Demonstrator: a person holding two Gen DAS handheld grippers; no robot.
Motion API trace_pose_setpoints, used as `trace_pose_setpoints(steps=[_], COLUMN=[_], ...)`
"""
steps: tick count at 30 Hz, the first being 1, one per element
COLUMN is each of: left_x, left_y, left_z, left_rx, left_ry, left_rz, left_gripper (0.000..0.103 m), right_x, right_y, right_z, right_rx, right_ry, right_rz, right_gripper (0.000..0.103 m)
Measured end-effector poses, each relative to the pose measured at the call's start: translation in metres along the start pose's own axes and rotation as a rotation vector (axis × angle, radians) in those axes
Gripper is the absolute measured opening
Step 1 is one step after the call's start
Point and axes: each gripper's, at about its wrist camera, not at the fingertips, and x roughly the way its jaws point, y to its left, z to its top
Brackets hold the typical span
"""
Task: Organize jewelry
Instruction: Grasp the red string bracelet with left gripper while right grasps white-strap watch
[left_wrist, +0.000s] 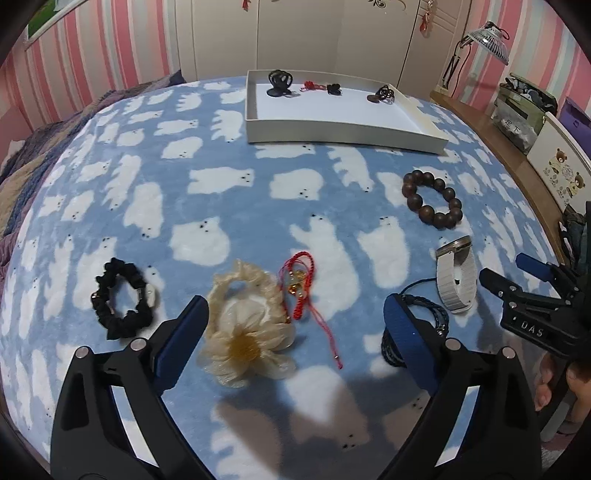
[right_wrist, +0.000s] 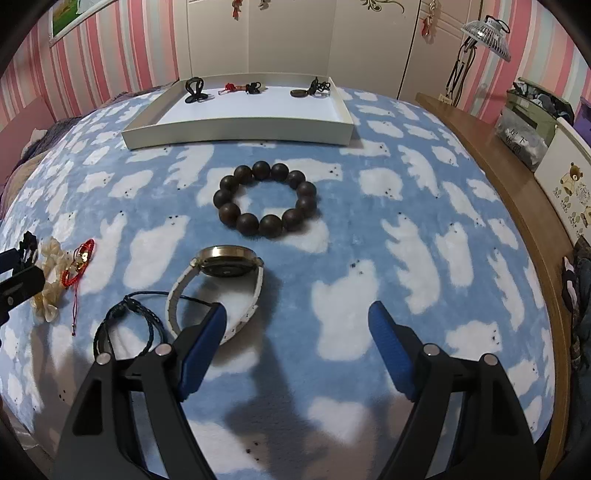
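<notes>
On the blue bear blanket lie a cream flower scrunchie, a red string bracelet, a black scrunchie, a braided dark cord bracelet, a white-strap watch and a dark wooden bead bracelet. My left gripper is open and empty above the cream scrunchie. My right gripper is open and empty; the watch and cord bracelet lie by its left finger, the bead bracelet ahead. A white tray at the back holds several small dark and red pieces.
The tray shows in the right wrist view too. A wooden ledge runs along the bed's right side with boxes and a lamp. Striped pink wall and white wardrobe stand behind. The right gripper's body shows at the left view's right edge.
</notes>
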Motion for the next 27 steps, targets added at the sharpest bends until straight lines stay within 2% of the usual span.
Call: trace_pose_setpoints(steps=[2, 4, 6, 17, 19, 22, 27], left_x=[0.005, 0.011, 0.017, 0.059, 0.063, 0.066, 0.067], left_y=[-0.004, -0.009, -0.011, -0.013, -0.011, -0.009, -0.009], left_z=[0.005, 0.01, 0.015, 0.02, 0.019, 0.018, 0.018], left_rx=[0.004, 0.012, 0.017, 0.019, 0.014, 0.015, 0.022], left_ry=[0.014, 0.028, 0.043, 0.149, 0.158, 0.165, 0.162], left_rz=[-0.005, 0.003, 0.002, 0.006, 0.006, 0.01, 0.011], left_gripper=[0.089, 0.077, 0.072, 0.065, 0.059, 0.057, 0.055], right_x=[0.002, 0.004, 0.005, 0.011, 0.015, 0.019, 0.022], right_y=[0.0, 0.0, 0.0, 0.002, 0.003, 0.007, 0.011], right_z=[0.0, 0.001, 0.002, 0.004, 0.004, 0.003, 0.004], right_rx=[0.0, 0.001, -0.001, -0.004, -0.001, -0.004, 0.0], right_ry=[0.004, 0.007, 0.008, 0.025, 0.033, 0.05, 0.055], right_rz=[0.001, 0.005, 0.003, 0.007, 0.013, 0.025, 0.032], right_gripper=[0.079, 0.079, 0.079, 0.078, 0.078, 0.072, 0.072])
